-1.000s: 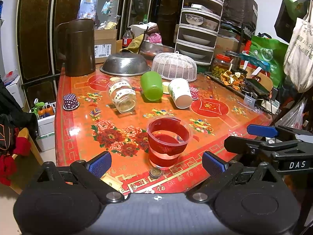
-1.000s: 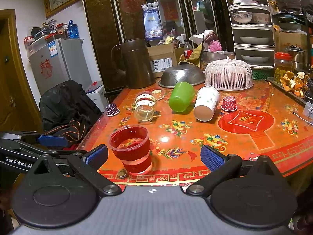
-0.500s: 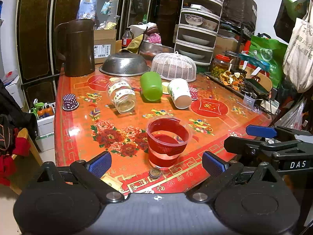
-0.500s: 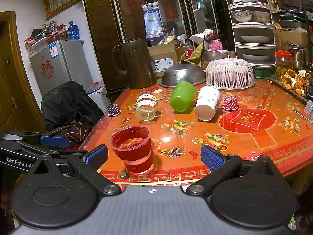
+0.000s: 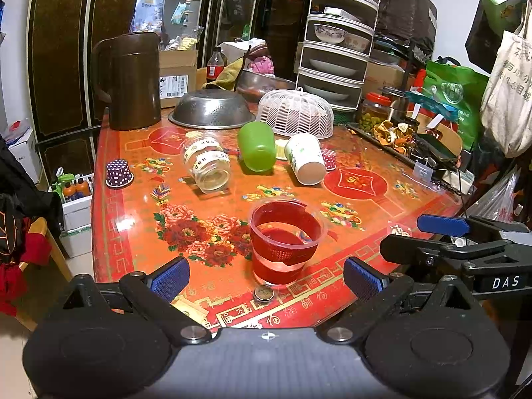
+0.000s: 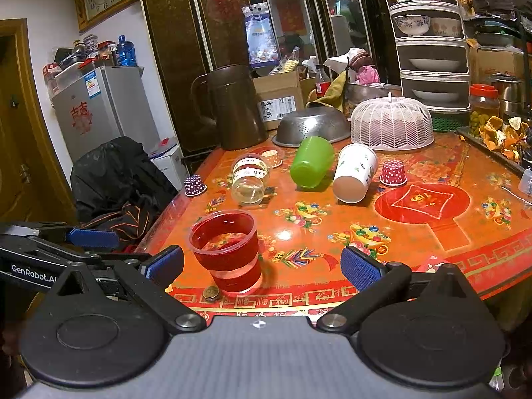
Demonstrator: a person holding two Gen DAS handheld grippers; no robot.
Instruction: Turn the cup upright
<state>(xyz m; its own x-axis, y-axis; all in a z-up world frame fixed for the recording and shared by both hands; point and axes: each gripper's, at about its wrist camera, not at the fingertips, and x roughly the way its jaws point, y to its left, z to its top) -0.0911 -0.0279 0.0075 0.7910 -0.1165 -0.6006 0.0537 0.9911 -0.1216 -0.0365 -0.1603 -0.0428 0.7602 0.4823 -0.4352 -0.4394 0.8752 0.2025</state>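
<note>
The green cup [image 5: 256, 146] lies on its side toward the far edge of the table [image 5: 113, 206], between a fallen glass jar [image 5: 206, 163] and a fallen white paper cup [image 5: 305, 162]. A red cup [image 5: 285, 241] stands upright near the front edge. The left gripper [image 5: 266, 274] and right gripper [image 6: 262, 264] hang there, both with fingers wide apart, holding nothing

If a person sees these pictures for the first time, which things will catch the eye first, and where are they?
First comes the bright orange-red table with its flower patterns. Near its front edge a red cup stands upright, just ahead of the open left gripper. Farther back a glass jar, a green cup and a white paper cup lie on their sides in a row.
</note>
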